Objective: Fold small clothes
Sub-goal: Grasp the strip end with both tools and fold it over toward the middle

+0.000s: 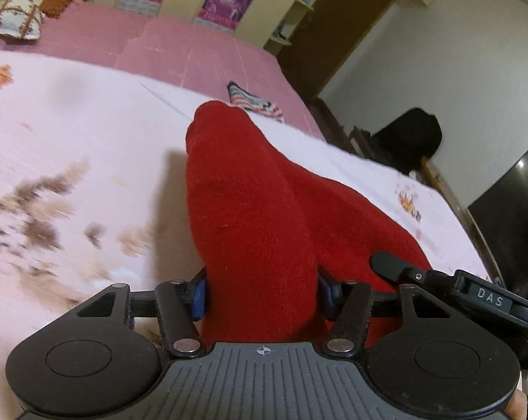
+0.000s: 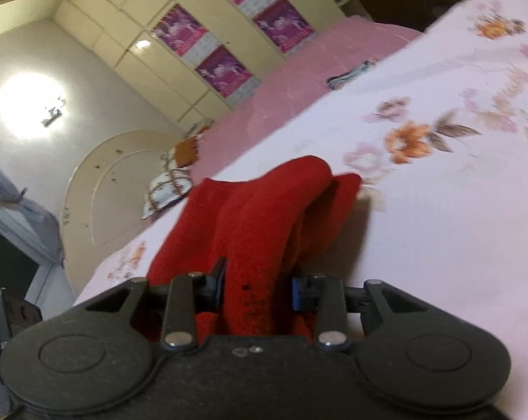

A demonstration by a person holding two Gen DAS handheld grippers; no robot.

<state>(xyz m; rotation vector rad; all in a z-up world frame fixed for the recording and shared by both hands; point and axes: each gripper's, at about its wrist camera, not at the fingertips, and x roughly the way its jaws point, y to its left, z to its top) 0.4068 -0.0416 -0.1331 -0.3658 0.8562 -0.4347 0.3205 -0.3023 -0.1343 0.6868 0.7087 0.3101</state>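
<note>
The left gripper (image 1: 262, 292) sits low in its own view, its blue pads (image 1: 198, 297) partly closed and pressing on both sides of a thick bunch of red cloth (image 1: 250, 192). The right gripper (image 2: 257, 288) does the same in its view: its pads (image 2: 298, 294) stand closer together and clamp a narrower gather of the same cloth (image 2: 264, 217).

From the left gripper, going left to right: far left, two patterned pillows (image 1: 13, 17) lie on a pink sheet (image 1: 180, 42), with an orange fabric just beside them. Nearer, a pale floral bedspread (image 1: 71, 133) covers the bed, blurred on the near left. The red cloth runs up the middle from the pads to a rounded far end, lifted off the bedspread there and draping down to the right. Beyond its far end lies a small striped garment (image 1: 253, 103), near where the bedspread meets the pink sheet. Far behind are cupboards with purple posters (image 1: 225, 1). To the right, a dark shape and dark furniture stand beside the bed.

From the right gripper, the scene is tilted. A bright lamp (image 2: 33, 105) glares on the left wall, the headboard (image 2: 117, 189) curves below it, the cloth rises in two folds at centre, and orange flowers (image 2: 409, 141) mark the bedspread on the right.
</note>
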